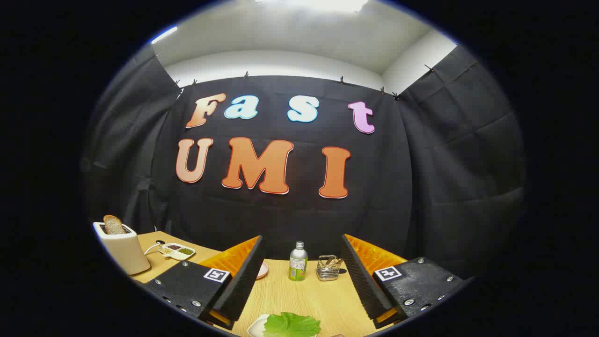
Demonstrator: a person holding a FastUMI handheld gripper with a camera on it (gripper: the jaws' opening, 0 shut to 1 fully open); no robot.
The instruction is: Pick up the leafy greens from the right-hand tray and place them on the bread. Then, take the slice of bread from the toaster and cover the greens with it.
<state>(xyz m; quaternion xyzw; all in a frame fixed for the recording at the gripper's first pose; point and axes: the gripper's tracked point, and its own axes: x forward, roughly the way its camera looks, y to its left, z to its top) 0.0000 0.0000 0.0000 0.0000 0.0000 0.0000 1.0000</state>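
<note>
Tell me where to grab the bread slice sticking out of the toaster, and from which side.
Grip the bread slice by its exposed top half, coming straight down from above: it stands upright in the toaster slot, lower half hidden, so only the crusted upper faces are free. The tool is open, well off, over the leafy greens.

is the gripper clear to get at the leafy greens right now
Probably yes. The gripper has its tongs wide open, and the leafy greens lie on a small white tray between and just below them, with nothing on the wooden table blocking the way.
</note>
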